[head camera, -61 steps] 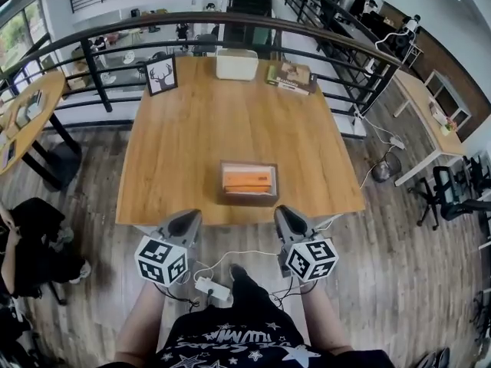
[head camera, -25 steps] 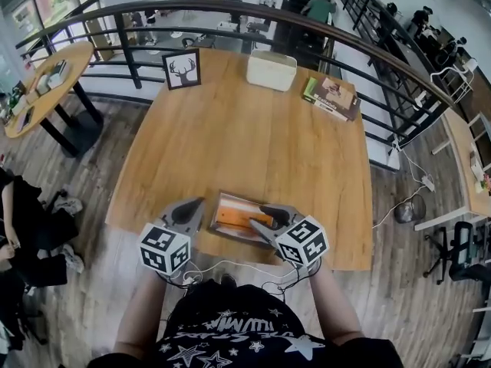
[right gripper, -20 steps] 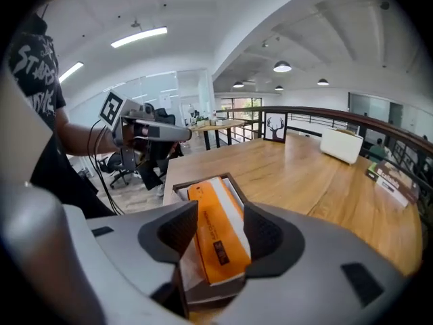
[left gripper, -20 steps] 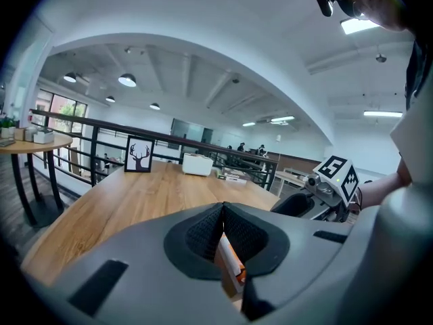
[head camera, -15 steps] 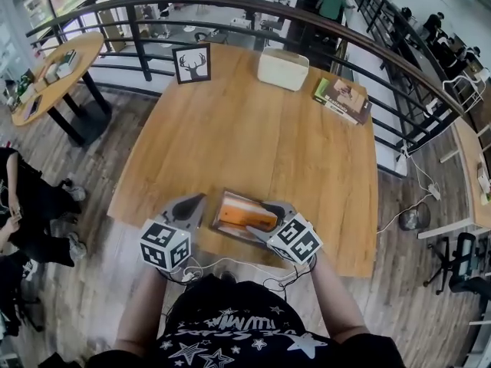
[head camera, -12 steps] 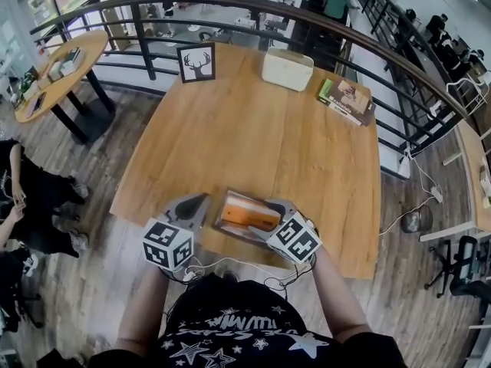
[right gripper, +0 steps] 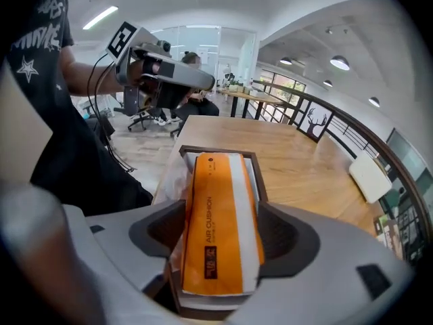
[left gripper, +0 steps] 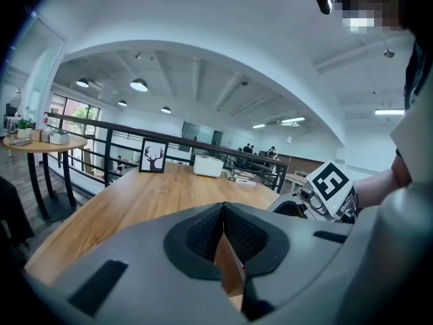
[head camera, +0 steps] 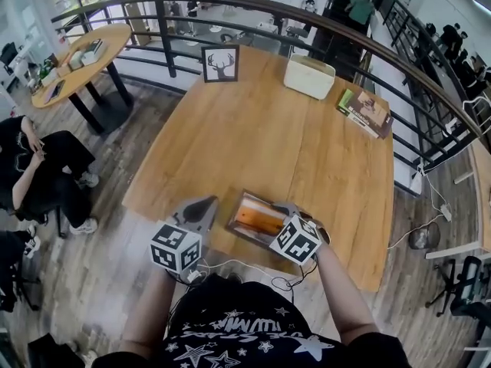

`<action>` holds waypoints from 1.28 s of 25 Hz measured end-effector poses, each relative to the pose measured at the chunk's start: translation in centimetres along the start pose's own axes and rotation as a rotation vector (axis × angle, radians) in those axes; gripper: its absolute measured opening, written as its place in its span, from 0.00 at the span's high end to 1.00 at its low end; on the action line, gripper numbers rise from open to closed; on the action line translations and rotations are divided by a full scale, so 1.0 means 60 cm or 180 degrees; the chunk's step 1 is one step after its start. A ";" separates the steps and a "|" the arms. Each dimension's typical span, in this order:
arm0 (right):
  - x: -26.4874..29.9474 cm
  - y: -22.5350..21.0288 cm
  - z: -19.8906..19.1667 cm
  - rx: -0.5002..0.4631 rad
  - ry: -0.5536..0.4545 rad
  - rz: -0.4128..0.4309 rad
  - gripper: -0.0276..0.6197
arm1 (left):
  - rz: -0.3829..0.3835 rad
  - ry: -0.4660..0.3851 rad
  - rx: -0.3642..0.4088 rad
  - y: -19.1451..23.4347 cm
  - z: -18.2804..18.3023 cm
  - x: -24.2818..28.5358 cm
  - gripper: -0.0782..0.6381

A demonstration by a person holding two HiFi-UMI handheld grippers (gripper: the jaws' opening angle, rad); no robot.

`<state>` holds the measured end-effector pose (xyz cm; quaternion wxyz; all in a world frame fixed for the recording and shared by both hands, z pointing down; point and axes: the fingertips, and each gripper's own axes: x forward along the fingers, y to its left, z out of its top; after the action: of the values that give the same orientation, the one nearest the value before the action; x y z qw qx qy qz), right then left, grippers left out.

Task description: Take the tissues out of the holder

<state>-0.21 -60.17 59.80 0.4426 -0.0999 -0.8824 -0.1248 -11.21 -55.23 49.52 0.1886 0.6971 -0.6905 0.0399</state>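
Right gripper [right gripper: 222,246] was found nearest the job. Its fingers [right gripper: 159,232] were caught opening, set wide either side of the near end of the orange-and-white plastic-wrapped tissue pack [right gripper: 218,181]. The pack was between the pads but no clamp on it was seen: released, not grasping. The pack was seated in the dark brown rectangular wooden holder [right gripper: 255,161], at the near edge of the light wooden tabletop [head camera: 268,136].

Key relation: the pack's long axis was run straight out ahead of the right fingers, so only its short width was spanned, at the end closest to that gripper. In the head view that axis was laid across the person, left to right and slightly skewed, with the right gripper entered from the right end. Judged: closure across the width, then a lift clear of the holder walls, would be called for. With the grip taken near one end, droop of the far end was to be expected.

Left gripper [head camera: 201,204] was parked just beside the holder's left end, off it. Its fingers [left gripper: 250,235] were clenched together on nothing. It could be used to pin the holder down.

Well apart at the far edge were a black-framed deer picture [head camera: 220,64], a cream rectangular box [head camera: 308,77] and a green-covered book [head camera: 366,112]. None was involved.
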 end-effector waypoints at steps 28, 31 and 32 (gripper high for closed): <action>0.011 0.002 0.016 -0.0121 0.0251 -0.0209 0.56 | 0.0206 0.0092 -0.0137 0.032 -0.039 -0.084 0.87; -0.013 0.000 0.034 -0.0043 0.0157 -0.0319 0.56 | 0.0199 0.0102 -0.0163 0.033 -0.044 -0.104 0.87; -0.024 0.000 0.041 -0.0012 0.0121 -0.0363 0.56 | 0.0192 0.0103 -0.0165 0.032 -0.044 -0.113 0.87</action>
<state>-1.21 -59.53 57.22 0.4513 -0.0479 -0.8778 -0.1533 -12.85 -47.95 50.21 0.2165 0.6702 -0.7089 0.0390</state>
